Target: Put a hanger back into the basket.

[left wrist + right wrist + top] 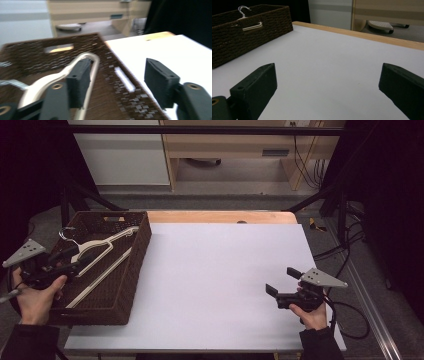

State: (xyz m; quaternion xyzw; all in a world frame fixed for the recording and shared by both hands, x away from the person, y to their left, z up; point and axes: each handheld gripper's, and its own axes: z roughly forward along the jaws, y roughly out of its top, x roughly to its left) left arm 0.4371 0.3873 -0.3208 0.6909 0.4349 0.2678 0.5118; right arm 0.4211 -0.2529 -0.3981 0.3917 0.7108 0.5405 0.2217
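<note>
A dark woven basket (131, 270) sits at about nine o'clock on the white table top (215, 280), its near left corner hidden behind the person's left hand (35, 297). Inside it lie pale clothes hangers (102, 251), stacked so closely that their number is hard to make out; the wire hook (65, 234) rises toward the basket's far left, at roughly ten o'clock. The left gripper (67, 260) hovers over the basket's left part, and from above its black jaws merge with the dark weave. In the left gripper view, which is blurred, the jaws stand wide apart with nothing clasped: the left one overlaps the rounded end of a hanger (86, 60), though whether it touches cannot be told, and the right one is over the basket's rim (125, 80) beside a slot handle. The right gripper (282, 281) is at about four o'clock, held by the right hand (312, 315) above bare table, well apart from the basket. Its jaws are released and spread wide, both cut off by the frame's lower edge in the right gripper view, where the basket (249, 35) appears at ten o'clock with the hook (243, 11) poking above its rim.
</note>
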